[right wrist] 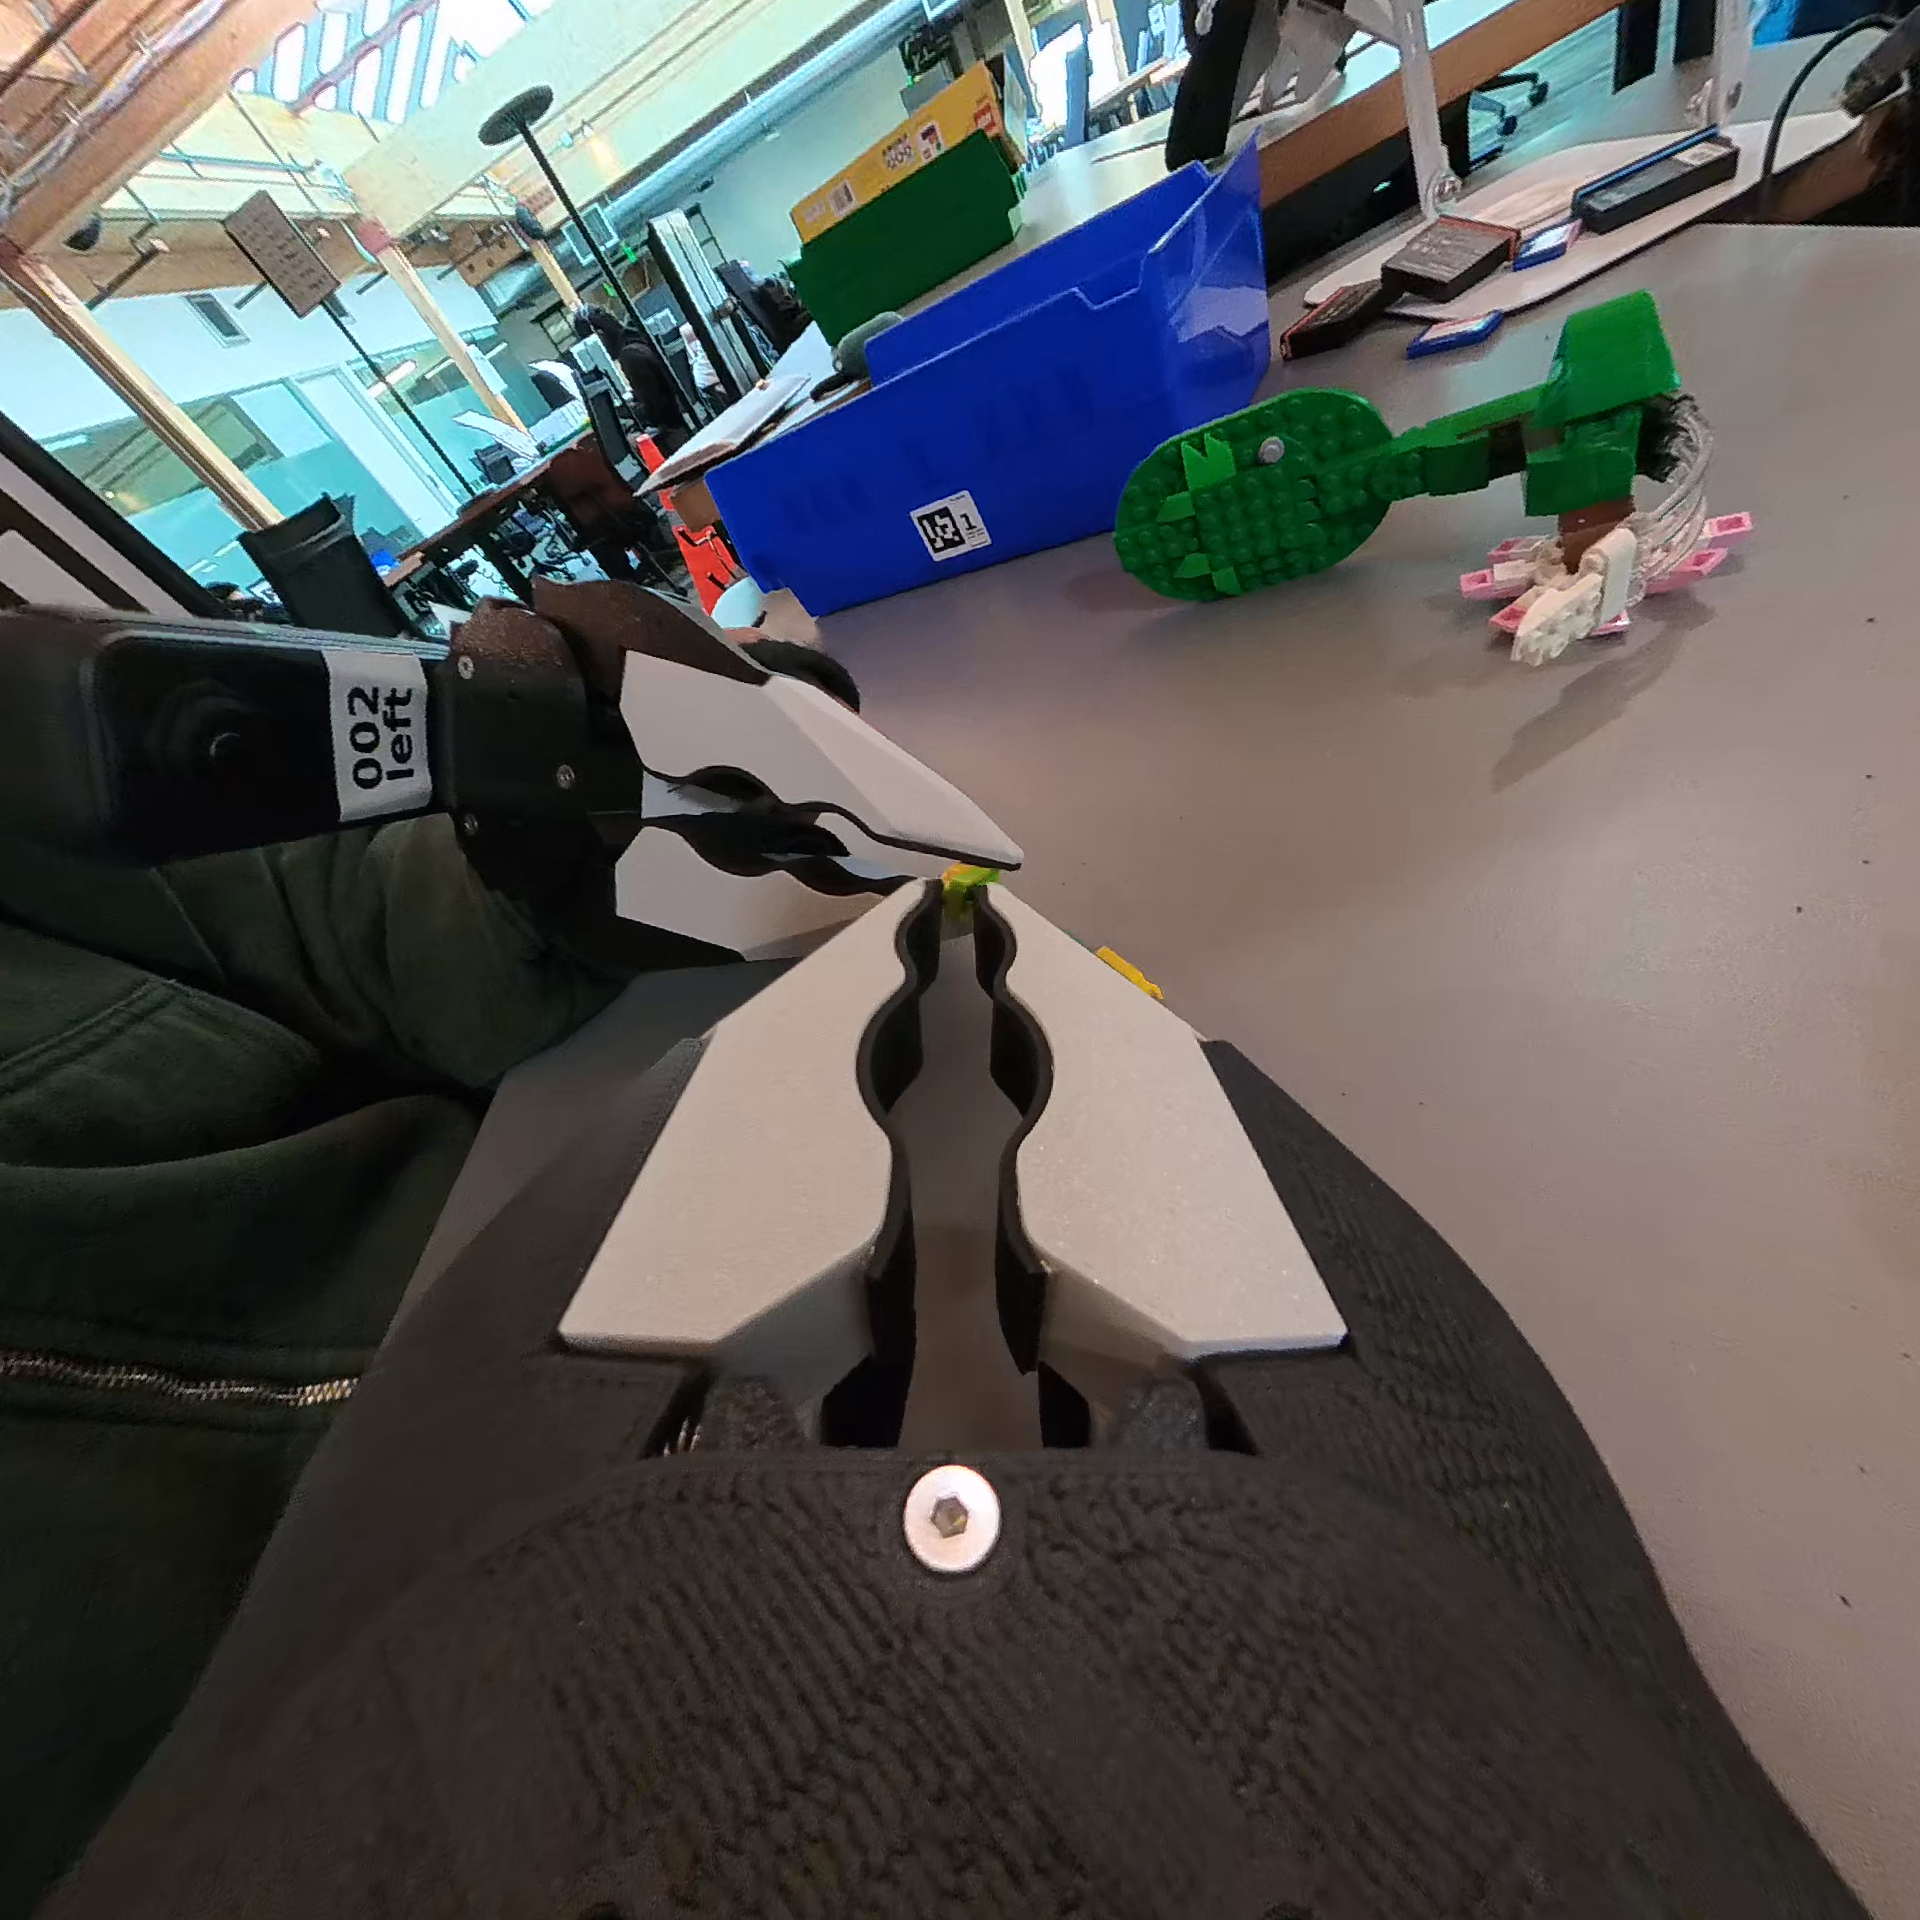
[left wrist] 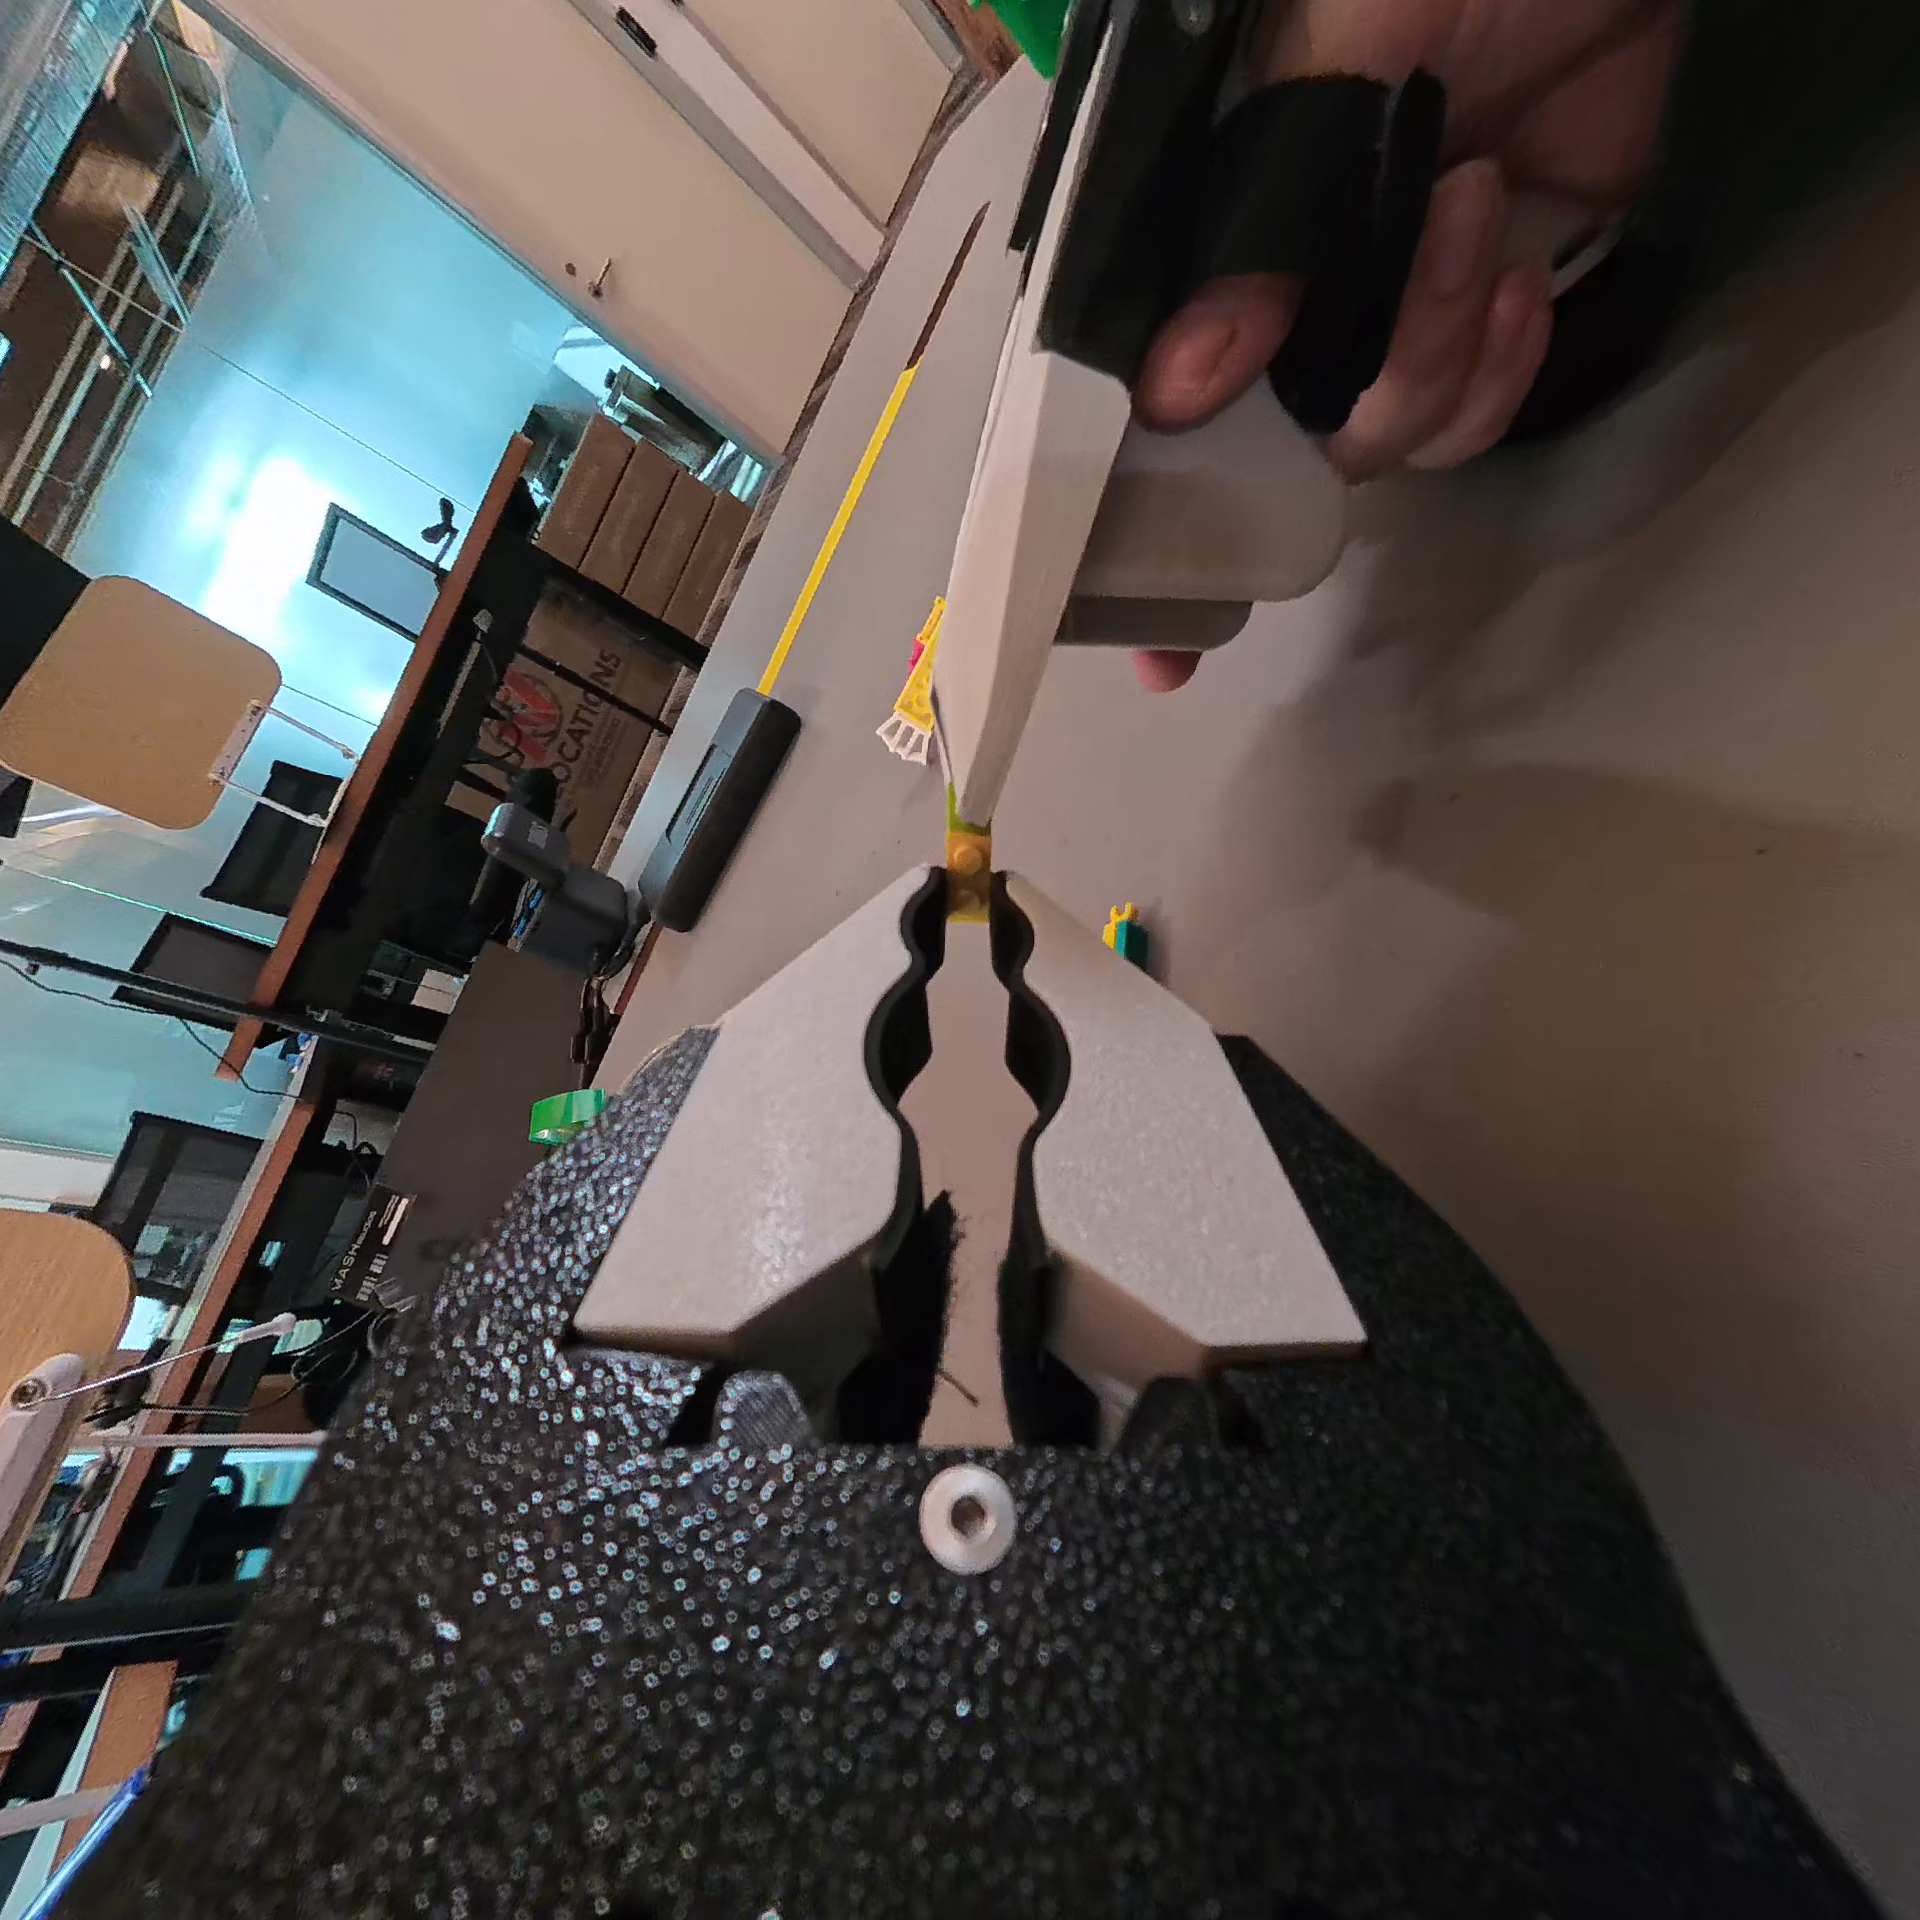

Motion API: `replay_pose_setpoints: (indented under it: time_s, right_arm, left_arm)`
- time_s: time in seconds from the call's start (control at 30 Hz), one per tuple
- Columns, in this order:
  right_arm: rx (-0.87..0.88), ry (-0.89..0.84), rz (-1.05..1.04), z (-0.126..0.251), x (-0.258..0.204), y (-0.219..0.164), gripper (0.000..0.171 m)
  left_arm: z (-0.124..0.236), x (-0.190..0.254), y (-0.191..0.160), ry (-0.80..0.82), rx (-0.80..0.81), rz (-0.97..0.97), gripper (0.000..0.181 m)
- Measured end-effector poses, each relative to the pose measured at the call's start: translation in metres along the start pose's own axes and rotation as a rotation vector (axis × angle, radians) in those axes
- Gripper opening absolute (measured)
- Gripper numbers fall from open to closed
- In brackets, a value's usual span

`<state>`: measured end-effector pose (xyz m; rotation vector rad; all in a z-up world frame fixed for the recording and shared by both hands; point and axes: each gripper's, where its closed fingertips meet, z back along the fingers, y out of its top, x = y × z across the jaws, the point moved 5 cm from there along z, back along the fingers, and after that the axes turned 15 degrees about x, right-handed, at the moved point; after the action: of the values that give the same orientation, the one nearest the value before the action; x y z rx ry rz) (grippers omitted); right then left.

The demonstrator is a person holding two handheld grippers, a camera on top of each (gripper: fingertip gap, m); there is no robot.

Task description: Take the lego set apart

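My left gripper (left wrist: 966, 885) is shut on a small yellow-orange lego plate (left wrist: 966, 860), held just above the grey table. My right gripper (left wrist: 975, 808) comes in from above and meets it tip to tip, pinching a lime-green piece (left wrist: 954, 808) joined to the plate. In the right wrist view, my right gripper (right wrist: 961, 904) is shut on the lime-green piece (right wrist: 964, 881), and the left gripper (right wrist: 992, 860) reaches in from the left. The main green lego set (right wrist: 1351, 488), with a pink and white flower (right wrist: 1600, 582), lies on its side at the far right.
A blue bin (right wrist: 997, 416) stands behind the set. Loose pieces lie on the table (right wrist: 1455, 935): a yellow and teal one (left wrist: 1127, 930) near my fingertips, and a yellow and white cluster (left wrist: 912, 712). A black device (left wrist: 727, 800) lies at the table edge. A person's green sleeve (right wrist: 208, 1039) is on the left. Both grippers' tips are close together, under 4 cm apart. The main green lego set (right wrist: 1351, 488) is about 20 centimetres from both grippers' fingertips.
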<state>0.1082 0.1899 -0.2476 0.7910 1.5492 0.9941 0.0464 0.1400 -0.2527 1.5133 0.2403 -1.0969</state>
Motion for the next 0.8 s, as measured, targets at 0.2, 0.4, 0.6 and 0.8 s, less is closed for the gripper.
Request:
replay_pose_setpoints:
  time_s: [0.2, 0.4, 0.6, 0.8]
  right_arm:
    - [-0.011, -0.074, 0.079, -0.004, 0.001, 0.0, 0.002]
    - [0.011, -0.111, 0.17, -0.006, -0.004, 0.006, 0.001]
    - [0.011, -0.113, 0.17, -0.007, -0.004, 0.005, 0.001]
    - [-0.016, -0.17, 0.255, -0.01, -0.003, -0.002, 0.001]
  left_arm:
    - [0.0, -0.002, -0.003, 0.026, -0.035, -0.023, 0.006]
    - [0.004, -0.009, 0.007, 0.089, 0.05, 0.018, 0.012]
    - [0.003, -0.005, 0.007, 0.072, 0.028, -0.032, 0.007]
    - [0.003, -0.002, 0.002, 0.041, -0.071, -0.106, 0.006]
